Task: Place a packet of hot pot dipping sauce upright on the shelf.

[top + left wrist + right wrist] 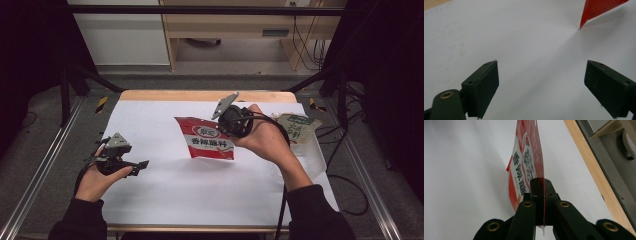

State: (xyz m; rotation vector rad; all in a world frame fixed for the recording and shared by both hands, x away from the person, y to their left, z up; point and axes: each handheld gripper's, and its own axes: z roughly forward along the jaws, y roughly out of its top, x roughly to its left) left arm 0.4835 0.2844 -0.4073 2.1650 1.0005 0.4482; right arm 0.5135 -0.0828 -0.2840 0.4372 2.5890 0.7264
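Observation:
A red snack packet [207, 140] with white lettering hangs tilted over the white sheet [200, 190]. My right gripper [222, 130] is shut on the packet's right edge. In the right gripper view the two jaws [541, 181] pinch the thin edge of the packet [526, 157], which stands on edge ahead of them. My left gripper [144, 164] is low over the sheet at the left, well apart from the packet, and points toward it. In the left gripper view the left gripper [541, 62] stands wide open with nothing between its fingers, and a corner of the red packet [599, 10] shows at the top right.
A second, green and white packet [298, 127] lies at the sheet's right edge behind my right hand. The wooden table edge [200, 95] runs along the far side. Metal frame rails [45, 165] flank the table, and cables [350, 195] lie on the floor at the right.

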